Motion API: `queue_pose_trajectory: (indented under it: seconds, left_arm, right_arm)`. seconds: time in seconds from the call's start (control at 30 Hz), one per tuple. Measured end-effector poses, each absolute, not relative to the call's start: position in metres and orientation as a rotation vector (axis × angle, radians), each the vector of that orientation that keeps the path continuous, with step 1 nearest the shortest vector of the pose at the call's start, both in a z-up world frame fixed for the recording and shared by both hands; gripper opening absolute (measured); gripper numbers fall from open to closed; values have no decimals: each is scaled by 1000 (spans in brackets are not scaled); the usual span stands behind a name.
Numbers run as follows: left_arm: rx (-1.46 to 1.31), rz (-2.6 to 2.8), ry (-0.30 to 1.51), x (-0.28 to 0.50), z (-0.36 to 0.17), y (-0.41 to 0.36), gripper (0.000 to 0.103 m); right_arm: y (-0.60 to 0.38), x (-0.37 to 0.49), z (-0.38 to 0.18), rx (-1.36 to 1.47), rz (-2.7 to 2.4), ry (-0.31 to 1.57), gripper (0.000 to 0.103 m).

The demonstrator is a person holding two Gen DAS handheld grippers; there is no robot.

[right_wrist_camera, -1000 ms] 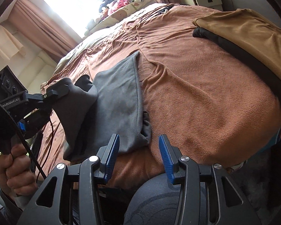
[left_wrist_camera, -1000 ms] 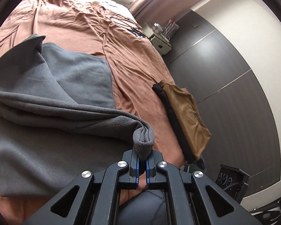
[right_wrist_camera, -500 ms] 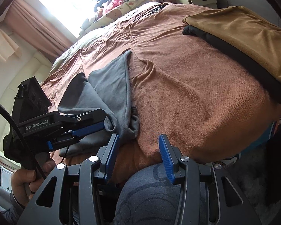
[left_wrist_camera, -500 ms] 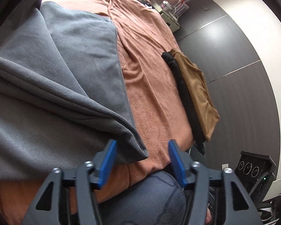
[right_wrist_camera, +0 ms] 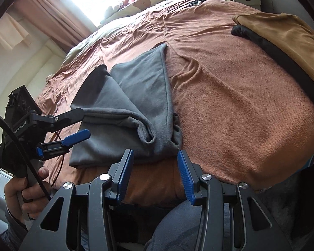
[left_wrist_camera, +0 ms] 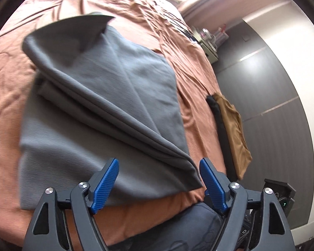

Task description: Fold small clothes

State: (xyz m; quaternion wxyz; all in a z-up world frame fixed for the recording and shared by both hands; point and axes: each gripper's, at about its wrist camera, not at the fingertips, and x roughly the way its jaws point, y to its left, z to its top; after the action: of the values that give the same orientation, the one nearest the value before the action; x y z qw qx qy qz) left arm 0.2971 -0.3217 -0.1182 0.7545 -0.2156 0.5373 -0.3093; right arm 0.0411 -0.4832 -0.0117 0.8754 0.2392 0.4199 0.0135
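1. The gray fleece garment (left_wrist_camera: 106,113) lies on the bed (left_wrist_camera: 198,113), on its brown blanket, close to the near edge. One part is folded over the rest.
2. It looks soft, thick and light. It bends easily and will flop if held by one spot.
3. The fuzzy cloth does not look slippery, so a pinch should hold well.
4. Good places to pinch are the corners and the thick folded edge near the front corner (right_wrist_camera: 148,133).
5. The left tongs (left_wrist_camera: 159,182) have just been opening. They are wide apart now, with the cloth corner lying between them, not pinched.
6. The right tongs (right_wrist_camera: 155,171) are part open and hold nothing, just in front of the garment's near edge.
7. A tan and black folded pile (right_wrist_camera: 282,37) sits well apart.
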Motion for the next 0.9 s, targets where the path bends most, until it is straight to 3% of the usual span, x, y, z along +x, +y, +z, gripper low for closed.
queue_pose_trajectory:
  seconds: [0.5,0.6,0.7,0.9]
  left_arm:
    - [-528,-483,1154,361,-113,-245,93]
    - [-523,-490,1177,369,-118,-250,93]
    - [-506,-490,1214,375,-128,-260,92]
    - [-483,-415,1247,380,-142,-267,82]
  right_arm:
    - [-478,84,-27,480,6,923,41]
    - [-479,86,-31,491,3,919,34]
    - [-483,86,-35,517,9,920,26]
    - [-485,84,-37,531,22,911,25]
